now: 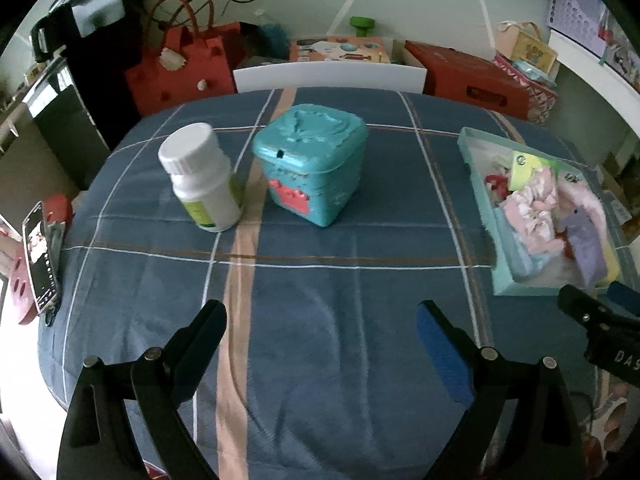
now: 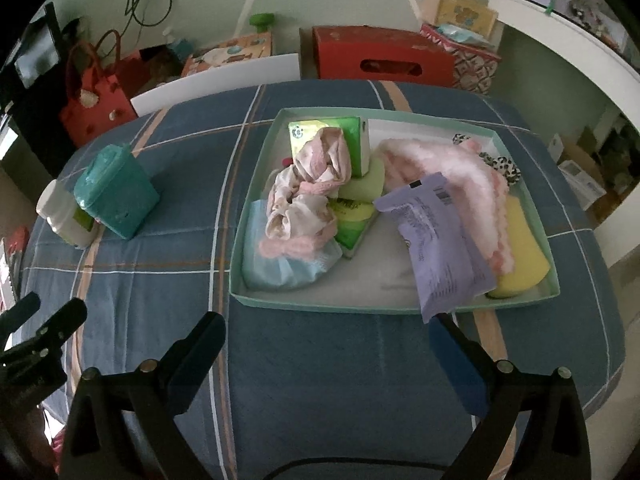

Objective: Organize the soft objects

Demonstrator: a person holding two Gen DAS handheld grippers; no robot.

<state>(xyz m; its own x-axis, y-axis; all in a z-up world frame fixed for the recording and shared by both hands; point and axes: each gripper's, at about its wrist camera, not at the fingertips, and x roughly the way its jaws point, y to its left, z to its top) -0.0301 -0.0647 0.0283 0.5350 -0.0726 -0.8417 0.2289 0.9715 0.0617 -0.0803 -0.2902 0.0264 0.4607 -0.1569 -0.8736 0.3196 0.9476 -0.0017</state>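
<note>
A shallow mint-green tray [image 2: 276, 304] on the blue checked tablecloth holds several soft things: a pink fluffy headband [image 2: 452, 176], a pink-and-white scrunchie [image 2: 308, 188], a purple packet [image 2: 436, 244], a yellow sponge [image 2: 524, 240], a green tissue pack [image 2: 344, 136] and a light blue mask pack [image 2: 280, 268]. My right gripper [image 2: 324, 340] stands open just in front of the tray with nothing between its fingers. The tray [image 1: 472, 148] lies at the right in the left wrist view. My left gripper [image 1: 320, 328] hangs open and empty over bare cloth.
A teal lidded box [image 1: 310, 164] and a white pill bottle [image 1: 200, 178] stand on the table's left half. A phone [image 1: 38, 256] lies at the left edge. A white chair back [image 1: 328, 76], red bags and boxes are beyond the table.
</note>
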